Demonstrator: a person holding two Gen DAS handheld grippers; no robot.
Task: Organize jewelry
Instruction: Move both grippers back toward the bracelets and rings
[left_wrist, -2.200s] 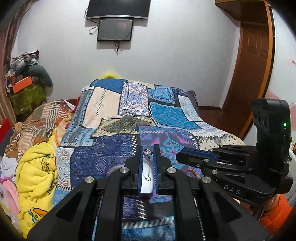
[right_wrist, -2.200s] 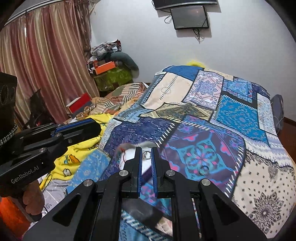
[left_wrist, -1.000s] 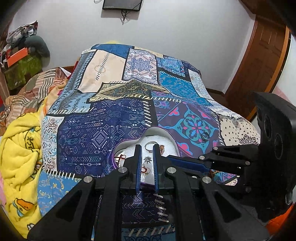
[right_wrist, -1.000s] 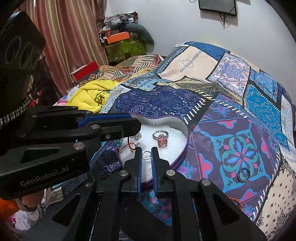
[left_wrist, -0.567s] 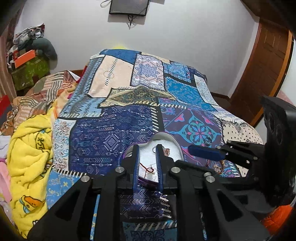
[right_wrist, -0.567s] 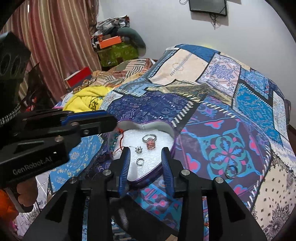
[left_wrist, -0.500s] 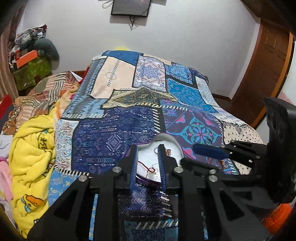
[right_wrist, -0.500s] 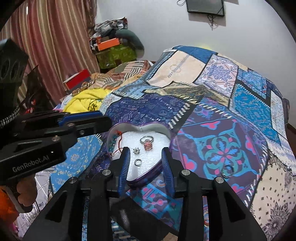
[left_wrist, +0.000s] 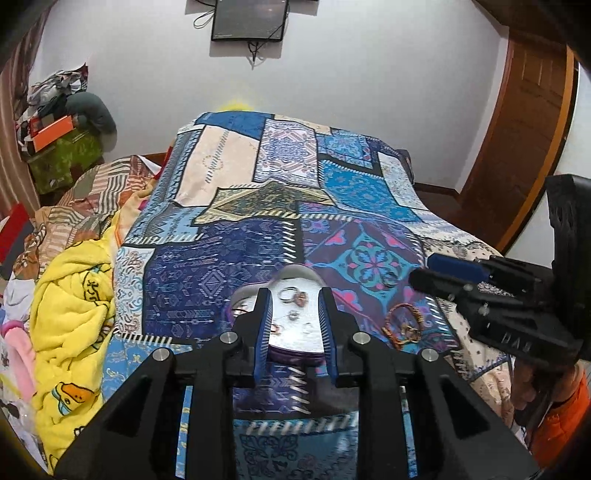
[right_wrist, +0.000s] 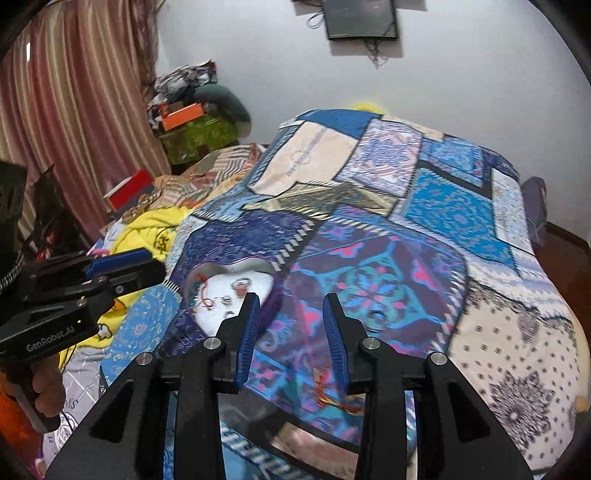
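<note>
A heart-shaped tray (left_wrist: 295, 334) with a white lining lies on the patchwork bedspread and holds several small pieces, among them a ring with a pink stone (left_wrist: 300, 296) and a red cord. My left gripper (left_wrist: 294, 330) hovers over the tray's near end, open, with nothing between its fingers. In the right wrist view the tray (right_wrist: 225, 295) sits left of my right gripper (right_wrist: 291, 328), which is open and empty above bare bedspread. A loose ring (right_wrist: 376, 315) lies ahead of it. A beaded bracelet (left_wrist: 402, 326) lies right of the tray.
The bed falls away to the right toward a wooden door (left_wrist: 517, 147). A yellow blanket (left_wrist: 70, 317) and heaped clothes lie along the bed's left side. A hand (right_wrist: 44, 384) holds the left gripper's handle.
Both grippers opened and let their small pieces go into the tray, then lifted away. The right gripper swung right, so the tray now lies to its left.
</note>
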